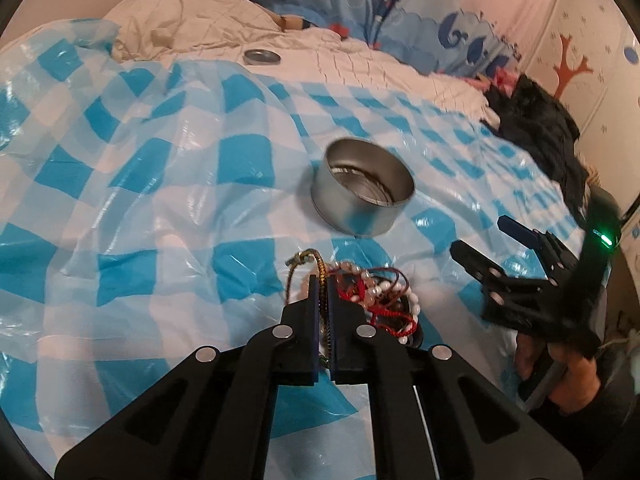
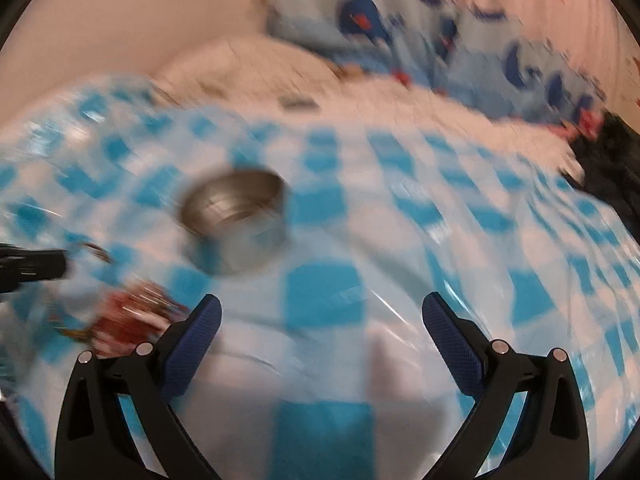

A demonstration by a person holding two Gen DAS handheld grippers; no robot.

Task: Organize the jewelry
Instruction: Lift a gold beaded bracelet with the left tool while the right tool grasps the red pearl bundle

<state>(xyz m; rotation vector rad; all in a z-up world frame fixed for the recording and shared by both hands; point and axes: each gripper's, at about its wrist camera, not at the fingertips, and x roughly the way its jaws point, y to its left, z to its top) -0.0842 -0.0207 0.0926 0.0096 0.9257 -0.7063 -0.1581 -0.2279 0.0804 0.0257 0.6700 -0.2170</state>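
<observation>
Left claw pinched on gold cord bracelet of near jewelry tangle — judged lifting toward tin beyond | right claw wide, empty — waiting over checkered sheet

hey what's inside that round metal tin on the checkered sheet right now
The metal tin looks empty: its far inner wall and part of its ribbed shiny bottom show, with no jewelry in view. Its near wall hides the closest strip of the bottom. The tangled jewelry is outside it, nearer the camera.
</observation>
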